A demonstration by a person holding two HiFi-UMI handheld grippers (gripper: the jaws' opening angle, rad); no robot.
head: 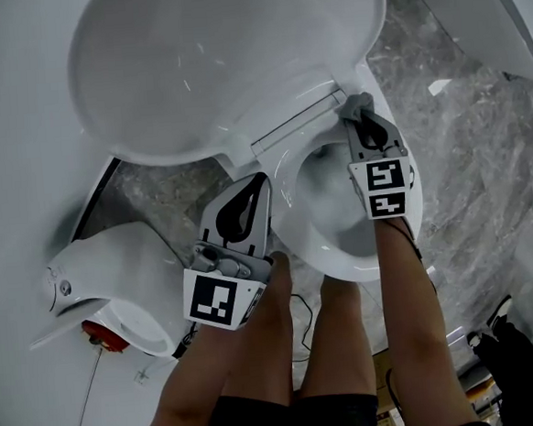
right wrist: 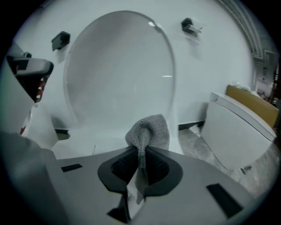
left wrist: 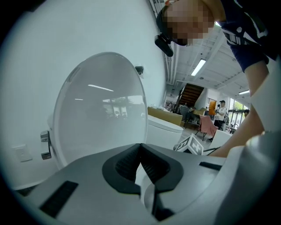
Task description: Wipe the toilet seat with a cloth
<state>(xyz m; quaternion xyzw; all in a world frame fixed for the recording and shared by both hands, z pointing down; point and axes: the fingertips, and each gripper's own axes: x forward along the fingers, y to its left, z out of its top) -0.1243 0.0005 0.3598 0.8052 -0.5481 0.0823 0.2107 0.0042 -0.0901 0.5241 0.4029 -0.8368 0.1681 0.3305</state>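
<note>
The white toilet stands with its lid raised and the seat ring down around the bowl. My right gripper is at the back of the seat near the hinge, shut on a grey knitted cloth that bunches up above the jaws in the right gripper view. The lid fills that view just behind the cloth. My left gripper hovers at the seat's left side, shut with nothing between its jaws. In the left gripper view the closed gripper points at the raised lid.
A second white fixture with a red part stands at the left, and another white fixture at the top right. Grey marble floor surrounds the toilet. The person's legs stand in front of the bowl, and a dark bag lies at the lower right.
</note>
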